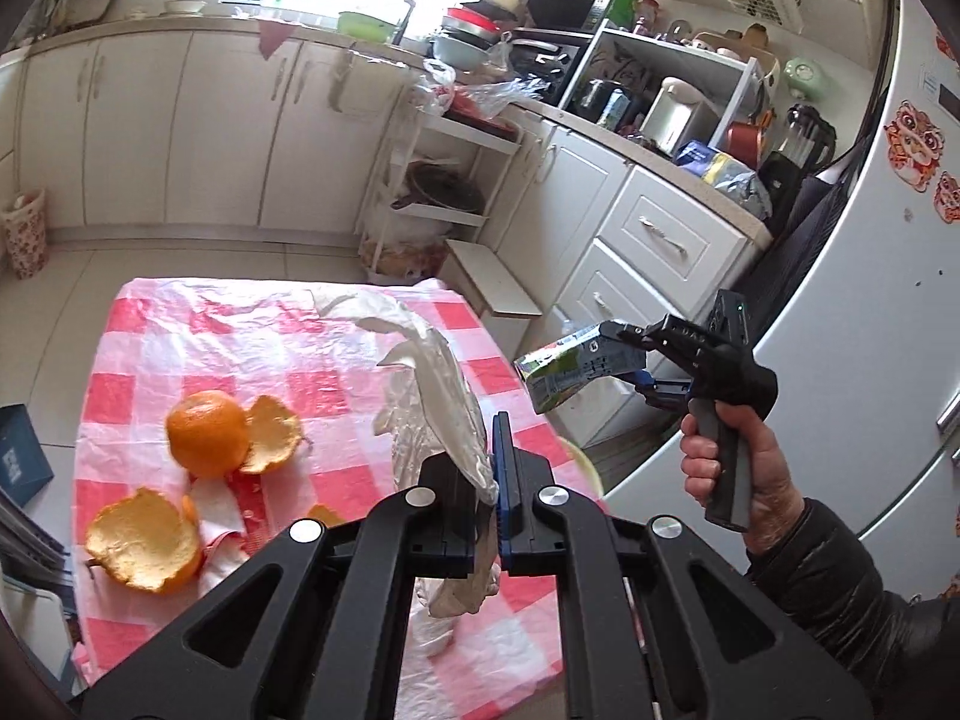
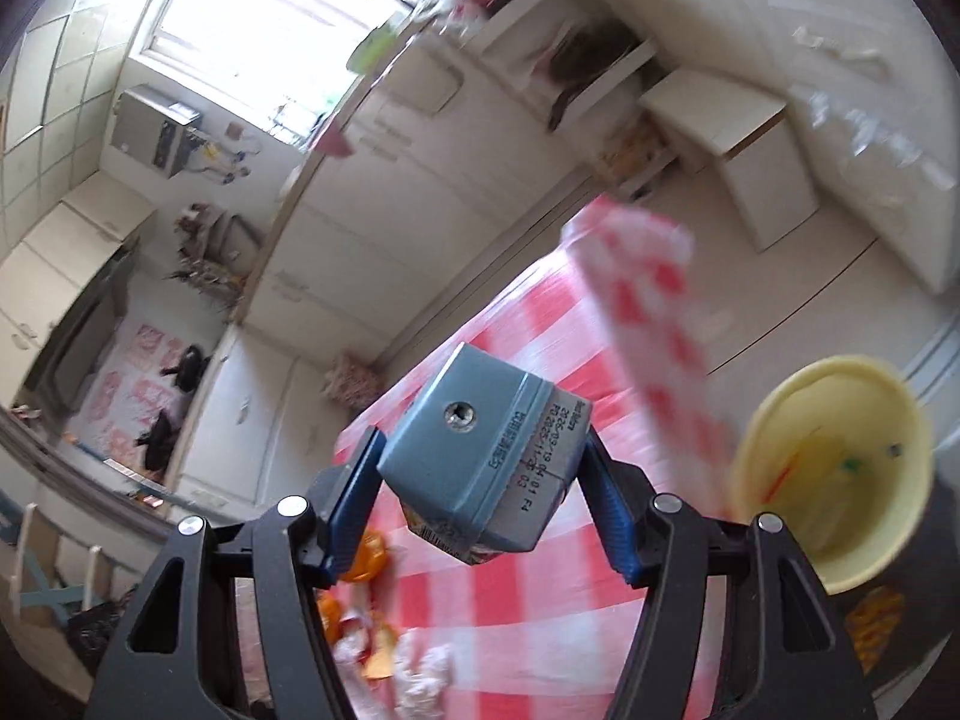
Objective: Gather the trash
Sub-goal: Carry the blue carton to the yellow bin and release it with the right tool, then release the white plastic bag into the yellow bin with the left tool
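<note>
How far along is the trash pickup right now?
Nothing visibly binned yet. In hand: left tool clamps a white plastic bag; right tool holds a drink carton near the yellow bin. Left: orange peels on the checked table.

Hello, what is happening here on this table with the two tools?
A person is clearing trash from a table with a red-checked cloth. The left claw is shut on a crumpled white plastic bag, lifted off the cloth. The right claw grips a small drink carton and holds it near a yellow bin beside the table. An orange and pieces of orange peel are on the cloth.
</note>
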The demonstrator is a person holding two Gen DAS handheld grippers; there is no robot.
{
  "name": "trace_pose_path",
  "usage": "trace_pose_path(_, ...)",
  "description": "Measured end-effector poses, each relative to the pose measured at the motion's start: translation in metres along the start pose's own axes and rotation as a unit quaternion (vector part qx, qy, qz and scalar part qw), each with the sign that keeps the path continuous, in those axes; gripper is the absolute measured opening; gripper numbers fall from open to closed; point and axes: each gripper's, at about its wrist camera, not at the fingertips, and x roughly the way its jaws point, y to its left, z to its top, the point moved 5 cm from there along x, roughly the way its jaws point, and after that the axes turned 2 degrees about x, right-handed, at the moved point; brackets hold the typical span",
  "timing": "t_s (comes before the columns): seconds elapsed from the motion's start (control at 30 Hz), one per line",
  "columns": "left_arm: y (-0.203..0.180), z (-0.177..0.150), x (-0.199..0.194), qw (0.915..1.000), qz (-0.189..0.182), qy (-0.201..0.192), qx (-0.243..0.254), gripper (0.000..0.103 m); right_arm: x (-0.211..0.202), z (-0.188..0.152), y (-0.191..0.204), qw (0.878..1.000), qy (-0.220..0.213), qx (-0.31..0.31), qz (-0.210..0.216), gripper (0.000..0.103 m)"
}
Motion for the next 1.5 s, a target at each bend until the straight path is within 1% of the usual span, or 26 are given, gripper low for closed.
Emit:
trace_pose_path(0.07,-0.013,0.004,0.006,0.9999,-0.01,0.0,0.009,0.005,-0.014,0.008,-0.013,0.998,-0.028,-0.018,-0.055,0.062)
trace_pose_path(0.13,-0.027,0.007,0.013,0.9996,-0.021,0.0,0.018,0.005,-0.025,0.014,-0.031,0.991,-0.049,-0.038,-0.119,0.062)
trace_pose_path(0.2,-0.042,0.01,0.022,0.9991,-0.035,0.001,0.026,0.005,-0.031,0.016,-0.049,0.986,-0.055,-0.039,-0.153,0.062)
trace_pose_path(0.33,-0.07,0.016,0.039,0.9977,-0.054,0.004,0.041,0.005,-0.026,0.016,-0.084,0.98,-0.042,-0.024,-0.192,0.062)
trace_pose_path(0.5,-0.103,0.024,0.065,0.9957,-0.071,0.005,0.059,0.005,-0.011,0.016,-0.113,0.973,-0.016,-0.018,-0.231,0.063)
trace_pose_path(0.53,-0.107,0.026,0.07,0.9954,-0.075,0.005,0.058,0.005,-0.008,0.017,-0.117,0.972,-0.016,-0.014,-0.234,0.063)
trace_pose_path(0.6,-0.119,0.029,0.086,0.9948,-0.084,0.009,0.057,0.005,-0.01,0.022,-0.126,0.973,-0.018,-0.002,-0.232,0.068)
trace_pose_path(0.67,-0.13,0.03,0.103,0.9942,-0.089,0.016,0.058,0.005,-0.017,0.026,-0.128,0.974,-0.027,0.016,-0.223,0.068)
trace_pose_path(0.83,-0.156,0.023,0.149,0.9924,-0.1,0.04,0.06,0.005,-0.062,0.043,-0.101,0.98,-0.098,0.024,-0.172,0.069)
trace_pose_path(0.9,-0.164,0.019,0.166,0.9915,-0.104,0.05,0.06,0.005,-0.081,0.048,-0.084,0.979,-0.13,0.008,-0.156,0.07)
trace_pose_path(1.0,-0.177,0.008,0.2,0.9901,-0.106,0.071,0.06,0.005,-0.104,0.053,-0.058,0.973,-0.173,-0.027,-0.152,0.073)
trace_pose_path(1.1,-0.187,-0.002,0.237,0.989,-0.101,0.094,0.053,0.005,-0.127,0.055,-0.038,0.96,-0.22,-0.062,-0.159,0.077)
trace_pose_path(1.2,-0.194,-0.015,0.281,0.9883,-0.084,0.118,0.048,0.006,-0.144,0.057,-0.03,0.95,-0.255,-0.078,-0.163,0.078)
trace_pose_path(1.27,-0.198,-0.022,0.305,0.9875,-0.072,0.132,0.046,0.006,-0.15,0.06,-0.034,0.948,-0.263,-0.074,-0.162,0.078)
trace_pose_path(1.3,-0.199,-0.027,0.316,0.9866,-0.068,0.141,0.045,0.007,-0.15,0.062,-0.037,0.949,-0.264,-0.069,-0.16,0.078)
trace_pose_path(1.37,-0.201,-0.034,0.334,0.9843,-0.065,0.16,0.039,0.019,-0.152,0.064,-0.042,0.95,-0.263,-0.059,-0.156,0.078)
trace_pose_path(1.4,-0.203,-0.036,0.34,0.9838,-0.062,0.164,0.037,0.032,-0.153,0.066,-0.044,0.95,-0.264,-0.056,-0.155,0.078)
trace_pose_path(1.43,-0.204,-0.038,0.344,0.984,-0.061,0.164,0.036,0.041,-0.154,0.066,-0.044,0.95,-0.265,-0.055,-0.154,0.078)
trace_pose_path(1.5,-0.204,-0.038,0.347,0.9838,-0.058,0.165,0.037,0.043,-0.155,0.067,-0.044,0.951,-0.267,-0.052,-0.149,0.078)
